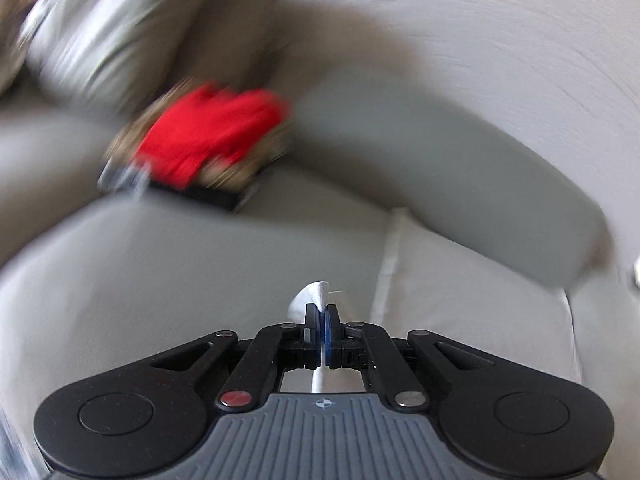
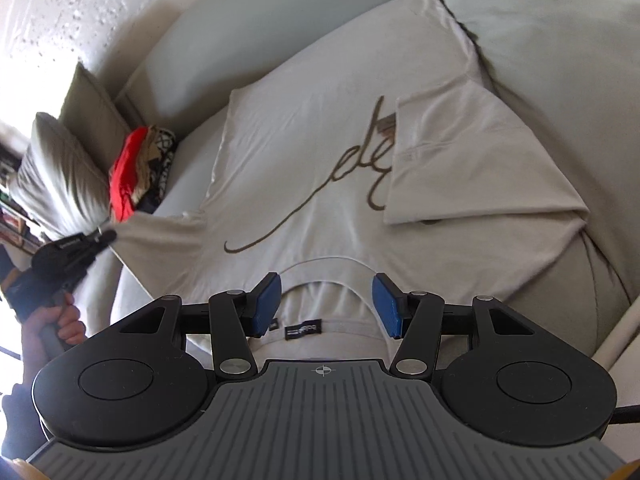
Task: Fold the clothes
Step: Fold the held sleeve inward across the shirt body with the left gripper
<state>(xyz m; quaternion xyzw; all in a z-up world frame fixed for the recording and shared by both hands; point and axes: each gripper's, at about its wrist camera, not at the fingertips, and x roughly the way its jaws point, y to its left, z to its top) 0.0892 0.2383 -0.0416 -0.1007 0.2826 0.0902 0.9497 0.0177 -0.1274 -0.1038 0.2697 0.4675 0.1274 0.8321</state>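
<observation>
Grey sofa (image 2: pixel 224 40) bears white T-shirt (image 2: pixel 320 152); left tongs (image 1: pixel 323 312) pinch its sleeve, right tongs (image 2: pixel 326 304) spread

A pale grey fabric sofa (image 2: pixel 208 40) fills most of both views, its broad seat cushions smooth and its long rounded backrest (image 1: pixel 460 184) curving along a white, rough-textured plaster wall (image 2: pixel 72 0). At the far end of the seat, a plump silvery-grey satin cushion (image 2: pixel 56 184) leans against a flatter olive-beige square cushion (image 2: pixel 94 112) in the corner. Beyond these cushions, at the left edge of the right wrist view, shelves with rows of books (image 2: pixel 10 216) show, too small to read. Strong daylight comes in from that side, bleaching the wall near the corner and gleaming on the satin cushion. The left wrist view is heavily motion-blurred.
</observation>
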